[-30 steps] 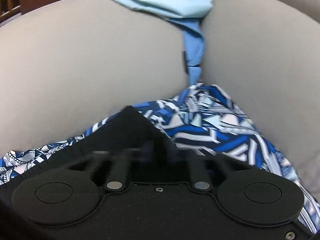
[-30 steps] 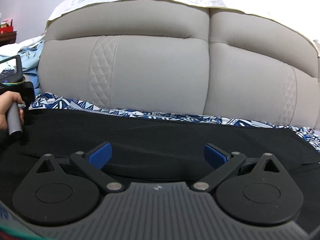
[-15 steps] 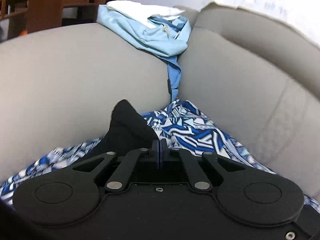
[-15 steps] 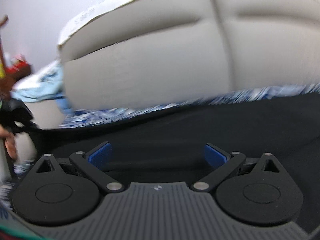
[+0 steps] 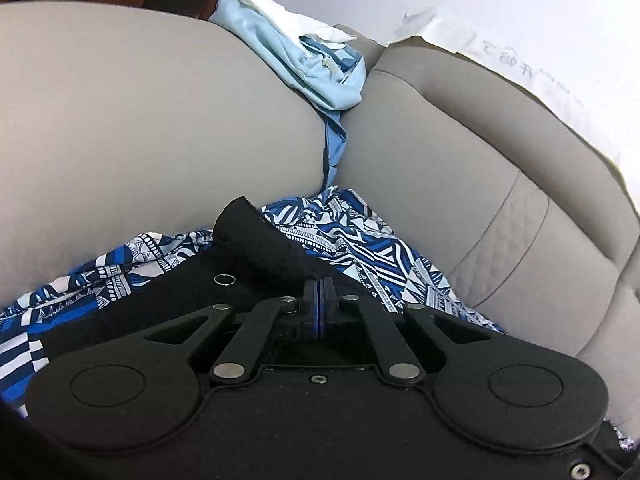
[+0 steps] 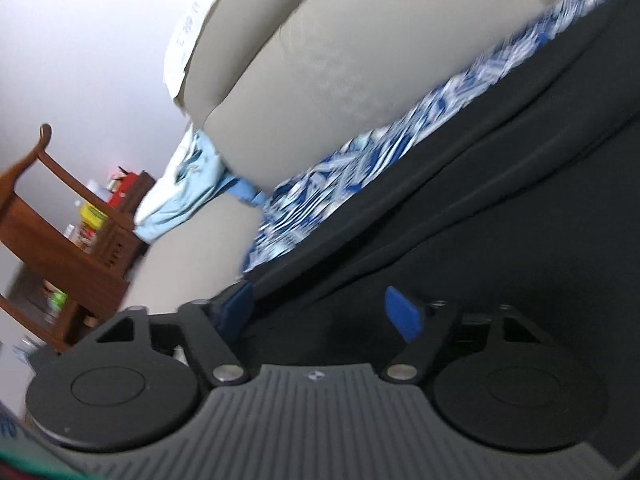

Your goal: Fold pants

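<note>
Left gripper pinches pants corner; right gripper gapes wide, apparently empty. Fabric limp, light; I'd grip the hem.

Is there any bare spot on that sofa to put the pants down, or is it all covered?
The seat is crowded: black pants lie over a patterned cloth. The grey armrest is bare up to the light blue garment draped in the corner. The backrest is bare too, but steep.

Black left gripper, seemingly blue-padded jaws
</note>
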The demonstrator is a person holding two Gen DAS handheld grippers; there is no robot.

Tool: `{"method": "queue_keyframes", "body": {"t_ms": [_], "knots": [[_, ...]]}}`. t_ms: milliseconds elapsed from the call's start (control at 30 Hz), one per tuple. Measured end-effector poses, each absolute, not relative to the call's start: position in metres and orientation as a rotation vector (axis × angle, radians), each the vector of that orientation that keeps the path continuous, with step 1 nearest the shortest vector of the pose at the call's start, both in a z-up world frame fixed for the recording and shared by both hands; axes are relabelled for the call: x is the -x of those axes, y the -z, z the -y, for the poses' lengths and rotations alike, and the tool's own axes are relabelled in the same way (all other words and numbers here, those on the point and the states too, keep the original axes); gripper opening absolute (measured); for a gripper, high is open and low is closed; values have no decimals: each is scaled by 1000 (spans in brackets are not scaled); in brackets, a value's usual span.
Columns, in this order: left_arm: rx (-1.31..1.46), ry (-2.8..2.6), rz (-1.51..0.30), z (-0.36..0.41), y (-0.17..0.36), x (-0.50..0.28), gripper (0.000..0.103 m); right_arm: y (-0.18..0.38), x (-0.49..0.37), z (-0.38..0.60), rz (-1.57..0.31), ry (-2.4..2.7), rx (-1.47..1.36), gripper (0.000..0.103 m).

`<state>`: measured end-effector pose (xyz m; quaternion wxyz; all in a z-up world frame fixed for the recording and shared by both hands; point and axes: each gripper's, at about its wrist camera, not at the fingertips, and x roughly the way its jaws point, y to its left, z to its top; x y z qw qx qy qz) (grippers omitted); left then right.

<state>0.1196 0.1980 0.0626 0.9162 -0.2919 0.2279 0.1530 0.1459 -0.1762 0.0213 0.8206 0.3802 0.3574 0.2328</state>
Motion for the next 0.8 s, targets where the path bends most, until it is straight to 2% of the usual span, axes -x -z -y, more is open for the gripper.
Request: {"method": "queue_keyframes", "body": {"t_ms": [200, 433, 533, 633, 667, 733, 767, 800], "knots": [[595, -278, -501, -204, -59, -122, 2, -21, -185, 104, -844, -545, -863, 73], [654, -226, -529, -217, -52, -112, 2, -8, -220, 61, -918, -505, -908, 72], [656, -216, -525, -219, -51, -107, 2, 4, -231, 54, -967, -459, -982, 63], [672, -206, -528, -222, -50, -103, 2, 15, -239, 50, -995, -433, -1031, 50], [675, -203, -531, -223, -49, -102, 2, 18, -239, 48, -1000, -419, -1024, 37], [677, -192, -542, -221, -48, -99, 3, 20, -241, 44, -1017, -396, -1004, 18], [677, -178, -552, -220, -46, -97, 3, 19, -241, 42, -1017, -388, -999, 15], [683, -153, -567, -219, -44, -96, 8, 17, -240, 40, -1010, -384, -987, 12]]}}
